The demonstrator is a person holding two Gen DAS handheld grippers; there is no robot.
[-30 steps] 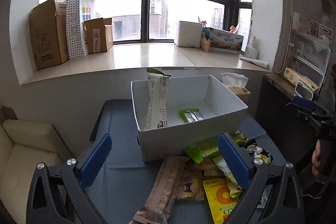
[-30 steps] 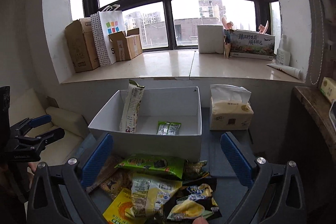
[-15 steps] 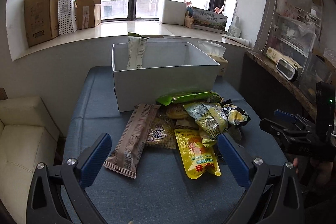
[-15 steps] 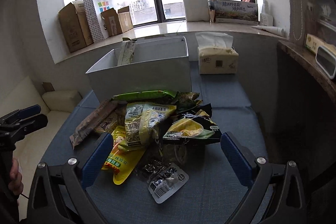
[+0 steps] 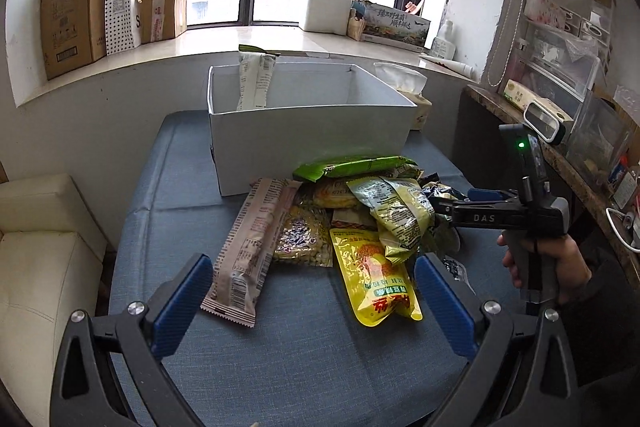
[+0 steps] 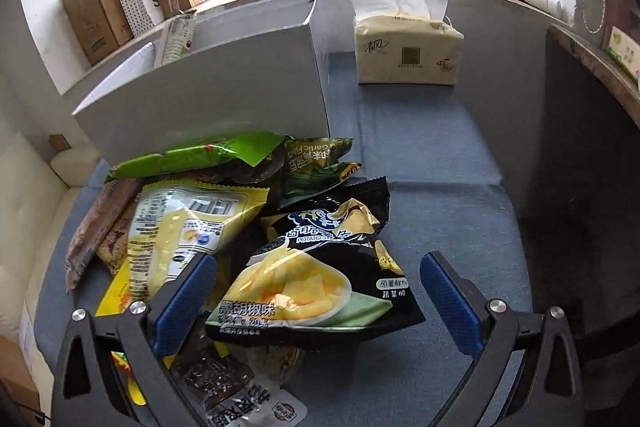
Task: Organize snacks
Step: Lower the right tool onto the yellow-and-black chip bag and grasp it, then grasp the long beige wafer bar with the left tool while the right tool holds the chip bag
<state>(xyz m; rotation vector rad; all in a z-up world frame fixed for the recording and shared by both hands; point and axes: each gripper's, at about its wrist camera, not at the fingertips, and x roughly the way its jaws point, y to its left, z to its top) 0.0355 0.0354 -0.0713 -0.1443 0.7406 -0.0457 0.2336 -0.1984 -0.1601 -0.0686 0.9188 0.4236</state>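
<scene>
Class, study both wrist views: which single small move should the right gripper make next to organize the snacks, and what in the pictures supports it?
Probably lower the right gripper a little and shut its jaws on the black potato-stick bag. The jaws stand open on either side of that bag, which lies on top of the pile, and the white box behind has room.

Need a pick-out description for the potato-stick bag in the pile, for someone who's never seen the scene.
Find the white box on the blue cushion; the snack pile lies in front of it. The potato-stick bag lies at the pile's right edge, between the right gripper's open fingers. It is the only black packet picturing yellow sticks.
</scene>
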